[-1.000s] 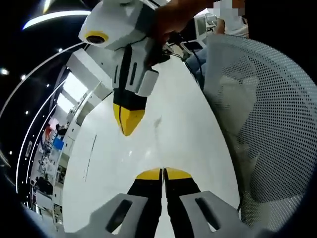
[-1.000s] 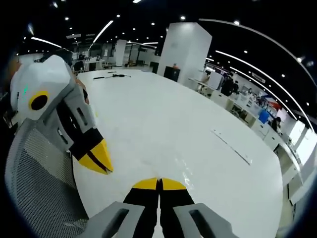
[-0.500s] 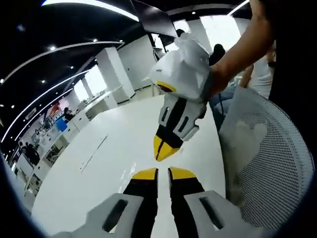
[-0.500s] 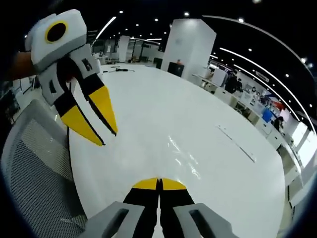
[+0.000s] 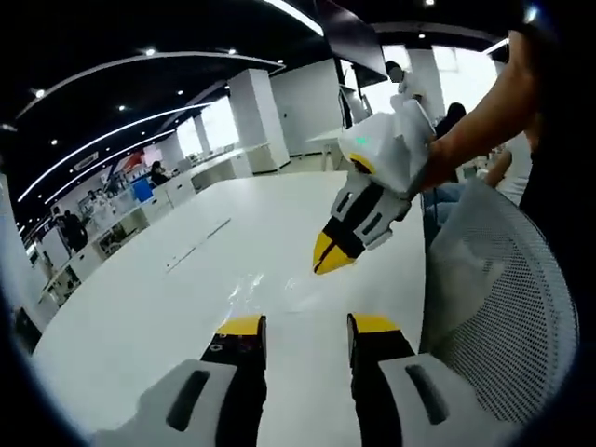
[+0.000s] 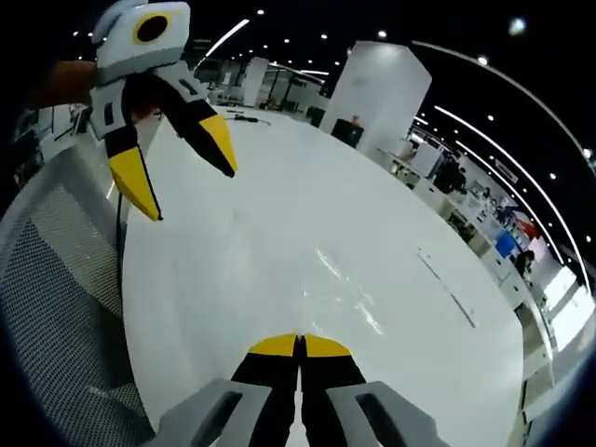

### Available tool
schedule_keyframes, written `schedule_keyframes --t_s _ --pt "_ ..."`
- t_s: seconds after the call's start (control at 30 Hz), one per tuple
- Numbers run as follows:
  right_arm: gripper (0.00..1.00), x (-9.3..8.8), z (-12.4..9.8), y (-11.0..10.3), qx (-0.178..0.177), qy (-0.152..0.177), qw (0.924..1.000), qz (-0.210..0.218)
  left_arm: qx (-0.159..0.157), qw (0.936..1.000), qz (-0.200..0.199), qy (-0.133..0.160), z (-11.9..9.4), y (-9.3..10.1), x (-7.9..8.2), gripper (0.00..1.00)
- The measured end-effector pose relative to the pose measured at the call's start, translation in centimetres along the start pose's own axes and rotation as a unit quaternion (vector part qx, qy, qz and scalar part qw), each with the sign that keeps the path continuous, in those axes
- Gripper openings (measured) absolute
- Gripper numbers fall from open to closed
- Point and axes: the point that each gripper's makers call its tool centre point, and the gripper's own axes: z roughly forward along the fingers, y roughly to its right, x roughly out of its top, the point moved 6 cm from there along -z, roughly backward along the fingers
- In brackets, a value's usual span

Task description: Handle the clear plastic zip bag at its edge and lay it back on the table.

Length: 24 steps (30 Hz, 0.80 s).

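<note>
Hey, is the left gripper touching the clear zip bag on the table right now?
Apart. In the right gripper view the left gripper hangs open above the table, with bare white surface between its tips and the glinting bag.

Your worktop is a wide, glossy white surface with a rounded edge, throwing back the ceiling lights. Lying flat on it is the clear plastic zip bag, seen mostly as crinkled glare near the middle. A thin pale strip lies farther out, and small dark items sit at the far end.
</note>
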Motion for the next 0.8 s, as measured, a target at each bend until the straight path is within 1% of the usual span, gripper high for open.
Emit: schedule_keyframes --t_s 0.1,0.3,0.63,0.8 --pt "0.00 -0.2 0.4 -0.1 0.001 -0.002 0.9999 -0.010 0.011 0.9997 -0.021 -0.002 -0.9 0.0 -0.6 0.37" --pt "0.00 -0.5 0.9 -0.5 0.007 -0.012 0.9998 -0.015 0.024 0.9987 -0.045 -0.004 -2.2 0.2 -1.6 0.45" --pt "0.00 -1.5 1.6 -1.1 0.016 -0.026 0.9995 0.005 0.046 0.9965 -0.070 -0.010 -4.2 0.4 -3.1 0.55" --pt "0.00 -1.5 1.7 -1.4 0.019 -0.028 0.9993 0.019 0.057 0.9955 -0.076 -0.005 -4.8 0.4 -3.3 0.56"
